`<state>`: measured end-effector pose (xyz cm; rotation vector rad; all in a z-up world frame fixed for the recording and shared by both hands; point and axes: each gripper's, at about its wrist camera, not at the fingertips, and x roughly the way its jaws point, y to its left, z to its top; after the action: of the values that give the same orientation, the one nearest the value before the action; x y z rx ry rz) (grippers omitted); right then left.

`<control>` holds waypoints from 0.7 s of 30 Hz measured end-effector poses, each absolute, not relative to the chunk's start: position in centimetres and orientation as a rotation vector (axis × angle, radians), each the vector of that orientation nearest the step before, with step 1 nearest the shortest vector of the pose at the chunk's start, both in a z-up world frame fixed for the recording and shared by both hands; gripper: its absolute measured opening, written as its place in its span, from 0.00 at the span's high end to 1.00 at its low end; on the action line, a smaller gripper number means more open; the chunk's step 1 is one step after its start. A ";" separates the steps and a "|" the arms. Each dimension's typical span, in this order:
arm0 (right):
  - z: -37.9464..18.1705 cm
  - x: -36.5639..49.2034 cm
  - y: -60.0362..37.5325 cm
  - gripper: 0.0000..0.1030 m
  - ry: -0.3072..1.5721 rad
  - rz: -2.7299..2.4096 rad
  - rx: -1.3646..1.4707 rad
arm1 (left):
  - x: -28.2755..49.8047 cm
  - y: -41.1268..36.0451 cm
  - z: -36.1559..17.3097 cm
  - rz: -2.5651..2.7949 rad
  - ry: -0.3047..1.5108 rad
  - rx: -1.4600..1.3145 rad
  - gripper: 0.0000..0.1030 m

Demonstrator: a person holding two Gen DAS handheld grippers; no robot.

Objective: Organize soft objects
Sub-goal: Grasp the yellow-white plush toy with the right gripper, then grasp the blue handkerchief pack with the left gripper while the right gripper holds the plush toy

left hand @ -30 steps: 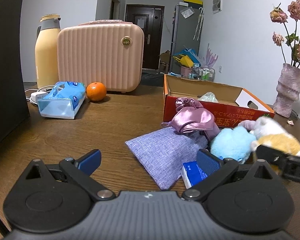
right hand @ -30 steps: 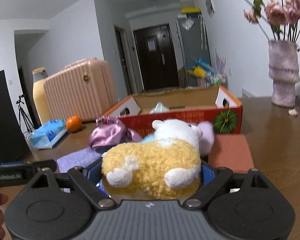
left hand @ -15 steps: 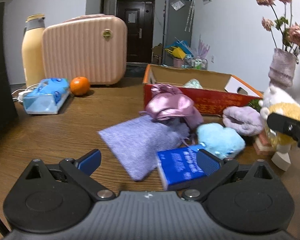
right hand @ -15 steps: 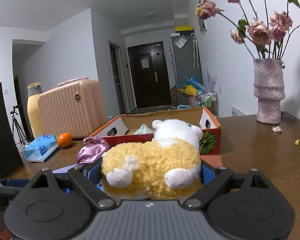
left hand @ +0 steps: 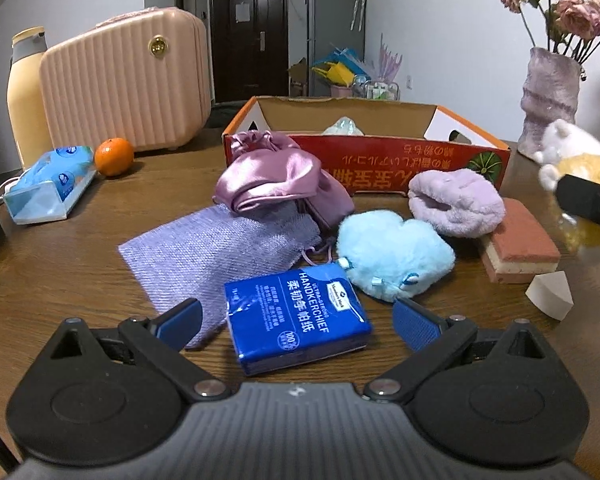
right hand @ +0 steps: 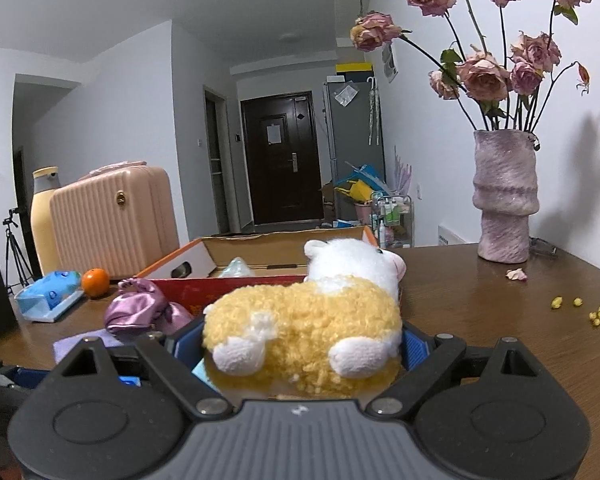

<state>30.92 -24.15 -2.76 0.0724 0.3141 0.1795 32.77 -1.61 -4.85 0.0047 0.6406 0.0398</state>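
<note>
since a second ago the left gripper (left hand: 296, 314) has come in over the pile, so the blue handkerchief pack (left hand: 296, 316) now lies between its spread, empty fingers, and the right gripper (right hand: 300, 342) has carried its load nearer the orange-and-red cardboard box (right hand: 204, 254). the right one is clamped on the fluffy yellow-and-white plush toy (right hand: 304, 332). beyond the pack lie a woven lilac pouch (left hand: 216, 246), a light-blue fluffy heart cushion (left hand: 392, 252) and a shiny pink satin bag (left hand: 272, 178) on the brown wooden table (left hand: 80, 252).
</note>
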 end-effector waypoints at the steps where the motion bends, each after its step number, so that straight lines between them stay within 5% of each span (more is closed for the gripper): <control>1: -2.8 31.0 -24.3 0.10 0.315 0.177 0.069 | 33.0 -1.7 -5.0 0.045 0.648 0.003 0.00; 16: -3.0 31.2 -25.0 0.10 0.321 0.161 0.043 | 34.8 -2.0 -5.8 0.040 0.711 -0.013 0.00; 20: -3.1 31.2 -24.9 0.10 0.326 0.156 0.041 | 34.9 -2.0 -5.9 0.026 0.730 -0.019 0.13; 21: -3.0 31.3 -24.9 0.10 0.327 0.156 0.041 | 34.9 -2.0 -5.9 0.029 0.730 -0.017 0.23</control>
<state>31.31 -24.94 -3.04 0.0406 0.3269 0.1557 34.90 -2.00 -5.94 -0.0174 0.7302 0.0288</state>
